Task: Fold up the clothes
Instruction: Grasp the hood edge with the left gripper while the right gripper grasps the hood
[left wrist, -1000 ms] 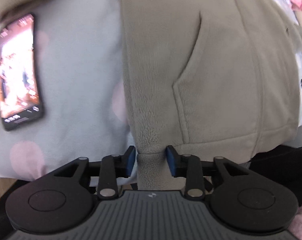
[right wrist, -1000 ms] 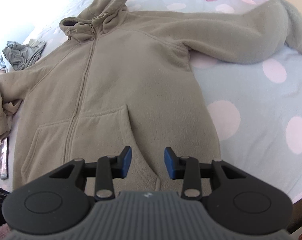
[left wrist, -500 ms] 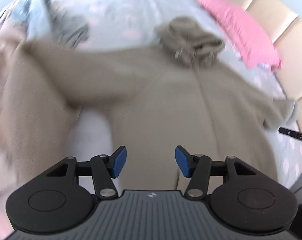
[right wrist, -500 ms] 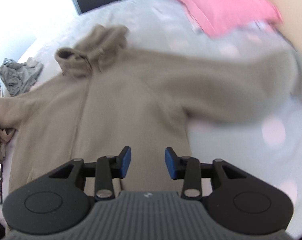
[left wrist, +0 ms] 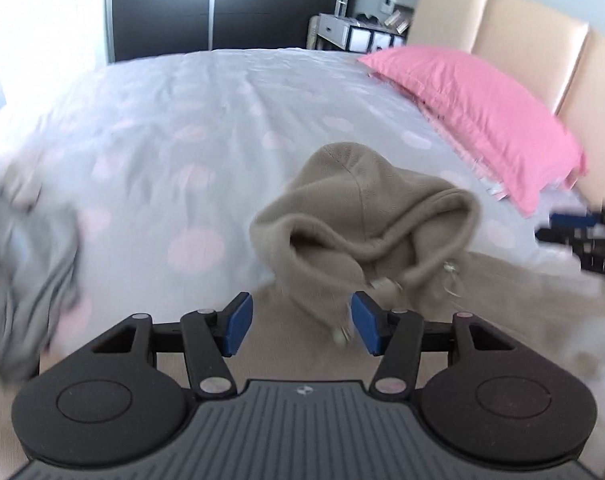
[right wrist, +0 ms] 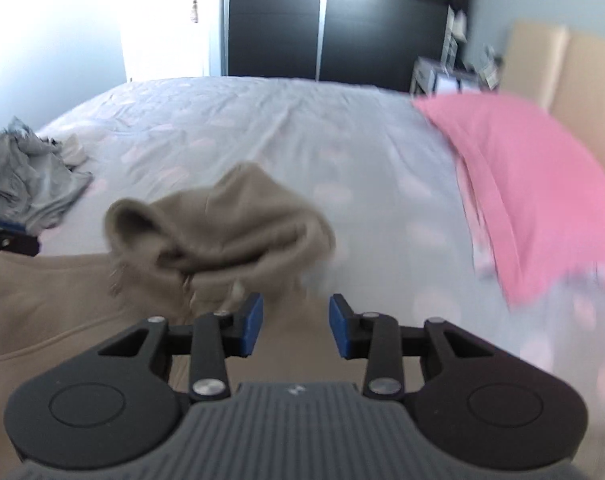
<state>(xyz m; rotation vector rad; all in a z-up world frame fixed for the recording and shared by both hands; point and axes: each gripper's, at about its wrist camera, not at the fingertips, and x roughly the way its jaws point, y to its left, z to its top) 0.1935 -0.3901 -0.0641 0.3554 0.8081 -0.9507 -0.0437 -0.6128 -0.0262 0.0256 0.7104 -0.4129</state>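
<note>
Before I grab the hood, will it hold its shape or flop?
Probably flop: the hood is soft fleece, slumped in folds on the bed. It looks thick, so likely bulky yet light. Its cord ends hang loose and may swing. Both tools, left and right, are open.

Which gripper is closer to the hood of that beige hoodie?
Left, though only slightly. The left gripper is open with the hood right ahead, its lower edge reaching between the fingers. The right gripper, also open, has the hood ahead and off to its left.
</note>
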